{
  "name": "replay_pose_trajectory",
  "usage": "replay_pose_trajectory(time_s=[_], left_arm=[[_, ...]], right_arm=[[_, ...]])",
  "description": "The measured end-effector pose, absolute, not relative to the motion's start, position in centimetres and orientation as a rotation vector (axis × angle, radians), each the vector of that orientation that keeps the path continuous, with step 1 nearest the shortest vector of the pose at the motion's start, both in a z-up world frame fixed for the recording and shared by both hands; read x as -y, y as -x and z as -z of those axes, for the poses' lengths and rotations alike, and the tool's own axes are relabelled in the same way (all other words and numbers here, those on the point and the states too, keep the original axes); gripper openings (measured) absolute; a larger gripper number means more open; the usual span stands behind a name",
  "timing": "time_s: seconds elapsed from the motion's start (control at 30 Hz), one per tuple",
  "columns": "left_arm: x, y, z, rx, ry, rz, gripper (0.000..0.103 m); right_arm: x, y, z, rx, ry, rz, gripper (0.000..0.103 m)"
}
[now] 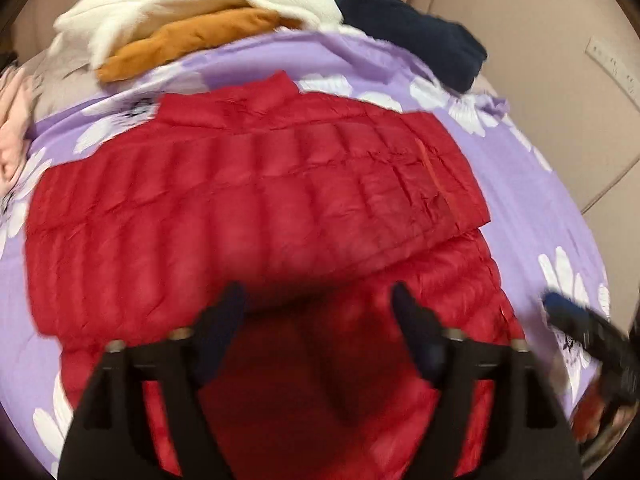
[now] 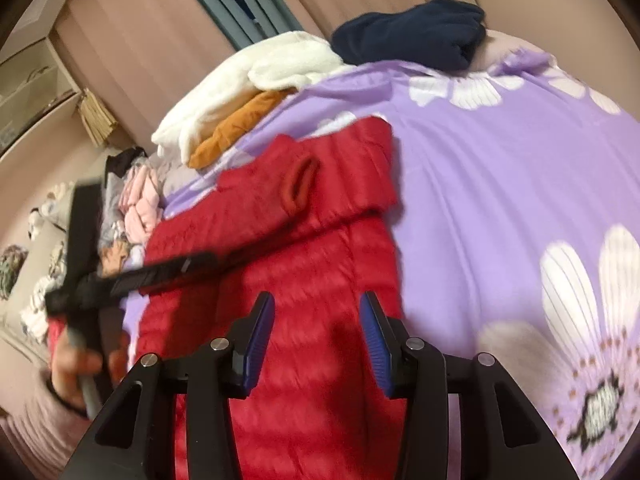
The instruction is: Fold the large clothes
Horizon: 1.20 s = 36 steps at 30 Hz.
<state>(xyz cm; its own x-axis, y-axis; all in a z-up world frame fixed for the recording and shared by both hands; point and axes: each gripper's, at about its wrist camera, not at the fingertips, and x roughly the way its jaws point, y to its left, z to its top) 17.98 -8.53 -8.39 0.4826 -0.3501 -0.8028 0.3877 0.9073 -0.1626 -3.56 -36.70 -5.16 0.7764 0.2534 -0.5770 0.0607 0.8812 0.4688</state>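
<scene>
- Red quilted puffer jacket (image 1: 256,200) lies flat on the bed's lilac sheet with white flowers (image 2: 500,184), one side folded over.
- Left claw (image 1: 318,300) fingers apart, holding nothing, over the jacket's lower part.
- Right claw (image 2: 318,312) fingers apart, holding nothing, above the jacket.
- White fleece garment (image 1: 192,4), mustard garment (image 1: 188,42) and navy garment (image 1: 416,32) at the bed's far edge.

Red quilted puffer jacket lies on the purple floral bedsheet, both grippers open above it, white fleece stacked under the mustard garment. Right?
Not quite. The left wrist view shows the white fleece on top of the mustard garment, not under it. The red quilted puffer jacket, the purple floral bedsheet and the open grippers are as stated.
</scene>
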Motion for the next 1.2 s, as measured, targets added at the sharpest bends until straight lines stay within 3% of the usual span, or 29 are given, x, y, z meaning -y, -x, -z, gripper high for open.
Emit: replay_pose_trajectory(time_s=[0.07,0.17,0.27,0.33,0.4,0.47,0.67,0.73,0.77,0.8,1.0,1.2], left_arm=[[6.5,-16.8,8.0,-0.95,-0.004,0.428,0.085],[2.4,-14.8,8.0,-0.949,0.071,0.356,0.085],[-1.9,-13.3,8.8,-0.96,0.159,0.258,0.085],[-4.4,-12.3,9.6,-0.975,0.236,0.219,0.085],[-5.9,-11.4,10.1,-0.984,0.282,0.19,0.085],[-7.1,-10.7,10.5,-0.996,0.311,0.172,0.085],[-8.1,-9.3,11.1,-1.011,0.345,0.165,0.085],[-8.0,-9.1,11.4,-1.026,0.349,0.167,0.085],[-8.1,-8.9,11.5,-1.028,0.359,0.174,0.085],[-8.1,-8.7,11.4,-1.023,0.367,0.181,0.085],[-8.0,-8.0,11.9,-1.046,0.37,0.202,0.085],[-8.3,-7.3,12.5,-1.071,0.412,0.211,0.085]], right_arm=[[36.5,1.8,4.5,-0.658,-0.519,-0.148,0.049],[36.2,-1.8,4.1,-0.648,-0.571,-0.175,0.068],[36.2,-5.8,5.1,-0.7,-0.64,-0.152,0.068],[36.3,-8.4,6.4,-0.761,-0.672,-0.139,0.066],[35.8,-9.2,7.1,-0.793,-0.666,-0.148,0.025],[35.0,-8.8,7.4,-0.813,-0.643,-0.142,0.018],[34.8,-6.3,7.2,-0.86,-0.534,-0.115,0.018],[35.4,-6.6,7.9,-0.892,-0.525,-0.073,0.024],[35.7,-6.4,7.6,-0.9,-0.533,-0.052,0.032],[35.7,-6.1,7.1,-0.887,-0.525,-0.033,0.038],[32.1,-4.5,2.6,-0.682,-0.278,-0.06,0.038],[30.1,-10.1,8.3,-0.909,-0.172,-0.049,0.038]])
